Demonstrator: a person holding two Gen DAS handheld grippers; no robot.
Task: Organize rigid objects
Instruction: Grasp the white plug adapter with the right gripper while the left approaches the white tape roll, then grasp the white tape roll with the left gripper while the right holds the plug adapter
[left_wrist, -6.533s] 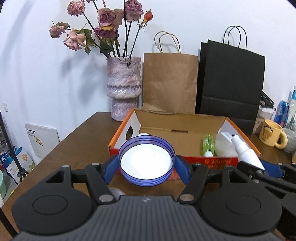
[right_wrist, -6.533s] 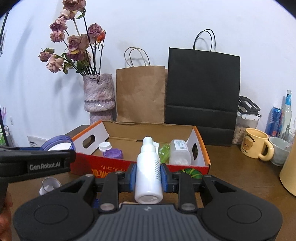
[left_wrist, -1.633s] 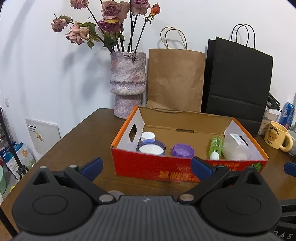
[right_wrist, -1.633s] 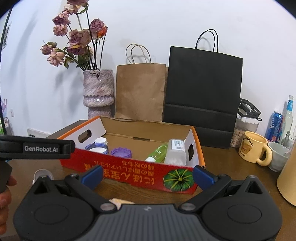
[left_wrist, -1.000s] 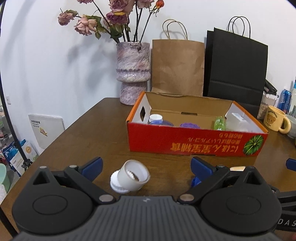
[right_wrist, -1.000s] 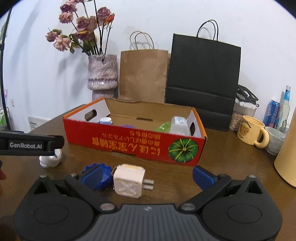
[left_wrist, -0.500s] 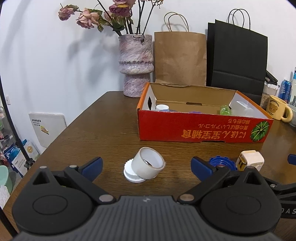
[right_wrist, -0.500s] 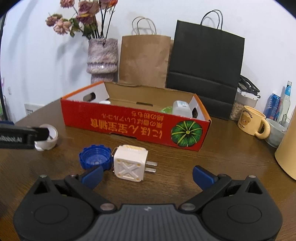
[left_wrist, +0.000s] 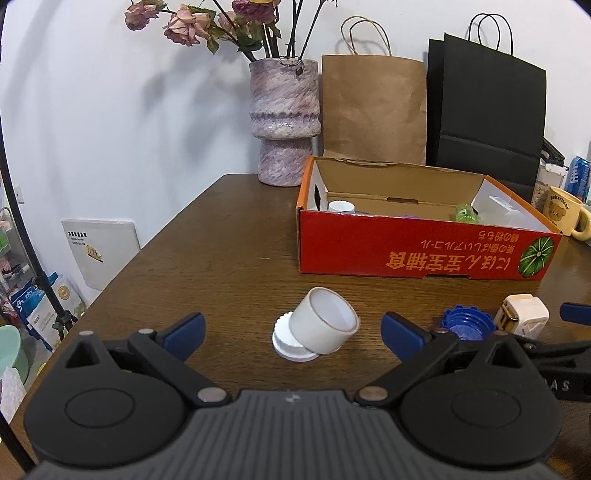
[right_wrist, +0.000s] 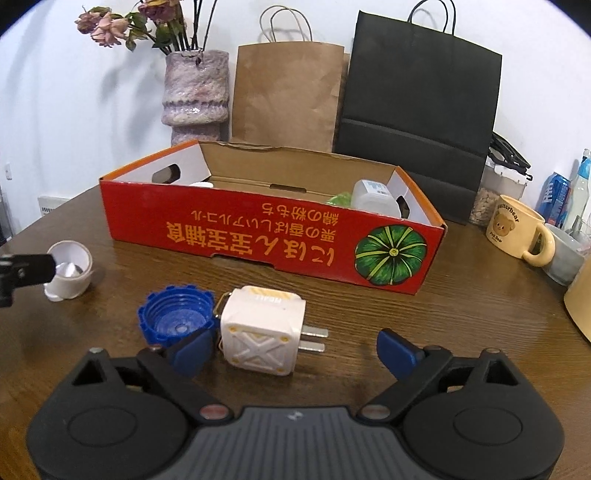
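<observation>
On the brown wooden bench (right_wrist: 480, 302), the right tongs (right_wrist: 293, 350) have just been closing around the white cube-shaped plug adapter (right_wrist: 262, 330), not yet pressing it. The left tongs (left_wrist: 291, 328) stand wide open and empty before the tilted white plastic cup (left_wrist: 323, 319).

Upside-down orange Japanese lettering runs along the red box (right_wrist: 258, 236) front beside a green pumpkin picture, and the yellow mug (right_wrist: 513, 230) reads "Butterbear".

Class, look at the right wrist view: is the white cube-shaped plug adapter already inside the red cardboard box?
No, the white cube-shaped plug adapter lies on the table before the red cardboard box.
</observation>
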